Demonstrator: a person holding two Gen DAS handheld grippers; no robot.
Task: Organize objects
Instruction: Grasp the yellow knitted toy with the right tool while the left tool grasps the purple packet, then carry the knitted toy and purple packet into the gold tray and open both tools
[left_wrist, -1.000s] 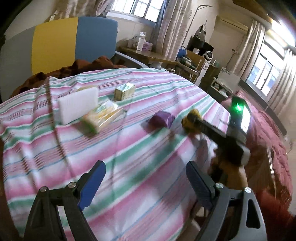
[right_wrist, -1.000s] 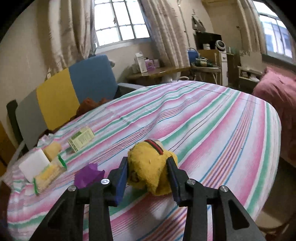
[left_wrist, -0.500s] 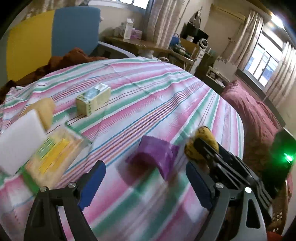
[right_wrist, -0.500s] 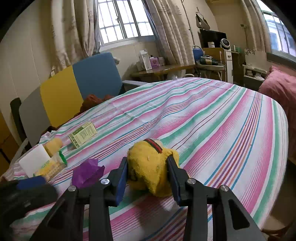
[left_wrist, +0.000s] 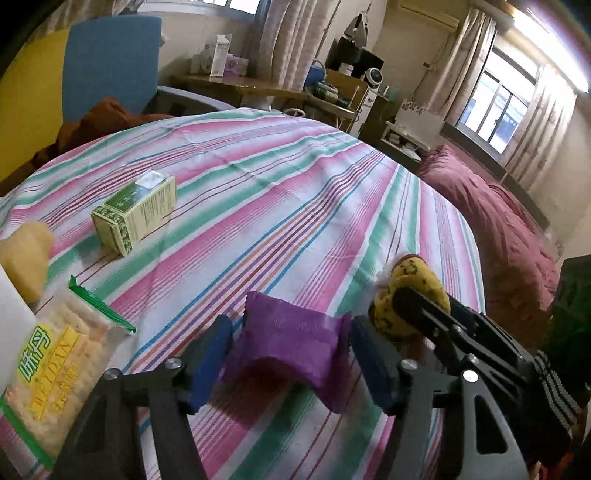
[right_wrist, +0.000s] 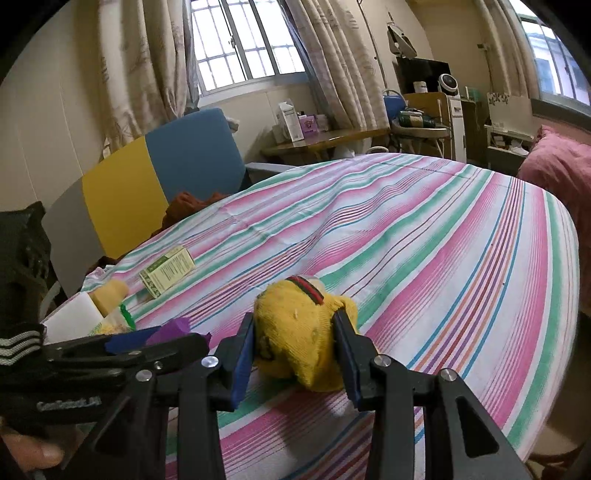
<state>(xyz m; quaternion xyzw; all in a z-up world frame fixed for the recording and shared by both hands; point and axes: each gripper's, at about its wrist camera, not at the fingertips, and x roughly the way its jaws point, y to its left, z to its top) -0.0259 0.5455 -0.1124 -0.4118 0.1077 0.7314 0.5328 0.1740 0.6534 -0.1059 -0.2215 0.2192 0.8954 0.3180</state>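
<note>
Your left gripper (left_wrist: 290, 360) is closing with the purple cloth (left_wrist: 291, 341) already between its jaws, long axis spanning pad to pad, near edge of the striped tablecloth (left_wrist: 280, 206); right gripper (right_wrist: 295, 360) clamps the yellow sock (right_wrist: 301, 332) just right of it

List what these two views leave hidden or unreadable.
- White block: cut off by the left wrist view's edge.
- Crumpled purple cloth: mostly hidden behind the left gripper, whose jaws are closing around it.
- Yellow knitted sock: sides covered by the right gripper.
- Green box print: too small.
</note>
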